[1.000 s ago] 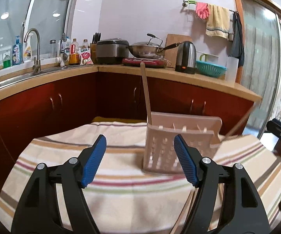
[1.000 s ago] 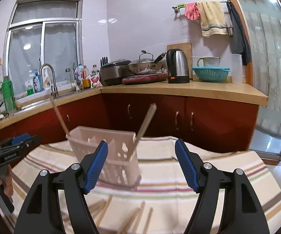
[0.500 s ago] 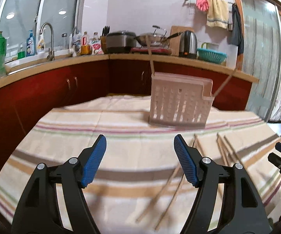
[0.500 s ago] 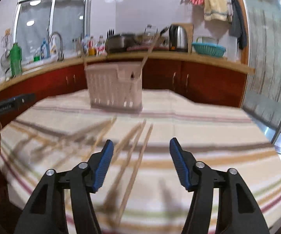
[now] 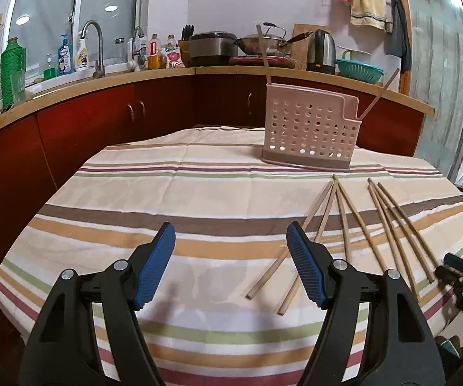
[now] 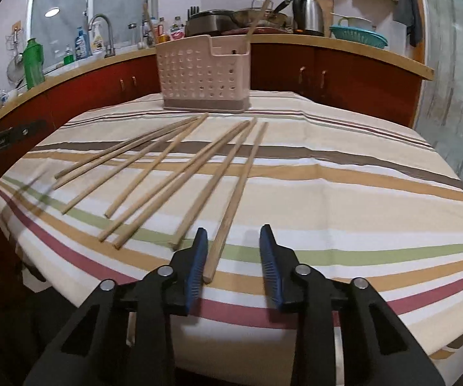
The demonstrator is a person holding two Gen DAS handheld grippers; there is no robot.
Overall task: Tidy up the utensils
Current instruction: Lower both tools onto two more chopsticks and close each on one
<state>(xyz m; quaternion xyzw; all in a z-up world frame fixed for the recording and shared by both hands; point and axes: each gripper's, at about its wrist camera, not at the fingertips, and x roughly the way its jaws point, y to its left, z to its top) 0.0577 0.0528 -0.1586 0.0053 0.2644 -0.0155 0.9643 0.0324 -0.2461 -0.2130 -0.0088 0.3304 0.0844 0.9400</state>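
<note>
Right gripper point(image 6: 231, 254) is low over the striped surface point(image 6: 344, 186), jaws closing, the near end of 1 chopstick point(image 6: 231, 206) between them but not yet pinched. It looks light, stiff, smooth and liable to roll, so take it near this end. 7 more lie fanned beside it; the holder point(image 6: 204, 74) behind already carries 2. Left gripper point(image 5: 231, 259) hangs open and empty, and only its view shows the other gripper at the surface edge.
</note>
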